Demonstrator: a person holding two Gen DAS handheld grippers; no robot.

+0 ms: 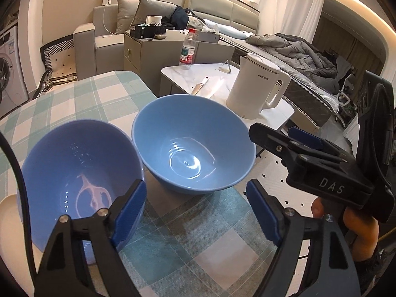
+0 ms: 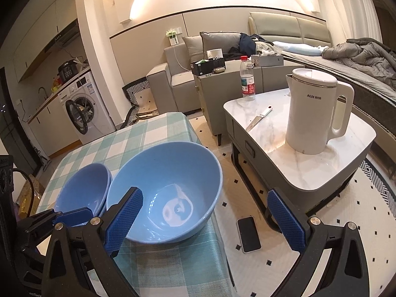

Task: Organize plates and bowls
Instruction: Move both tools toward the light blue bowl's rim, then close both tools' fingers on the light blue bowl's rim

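L wrist view: left gripper (image 1: pixel 196 206) jaws apart, nothing clamped; L pad just beside rim of near-left bowl stack (image 1: pixel 76 170), second blue bowl (image 1: pixel 193 146) just beyond the gap. A hand (image 1: pixel 356 225) on right gripper's (image 1: pixel 279 138) body at right.

R wrist view: right gripper (image 2: pixel 205 217) jaws apart, empty; L pad in front of bowl's (image 2: pixel 165 193) near rim. Bowl sits near checked table (image 2: pixel 138 138) right edge; phone (image 2: pixel 248 234) on floor, kettle (image 2: pixel 314 113) far right.

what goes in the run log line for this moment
left tool: open, empty | right tool: open, empty | single bowl: upright on table | stacked bowls: beside it
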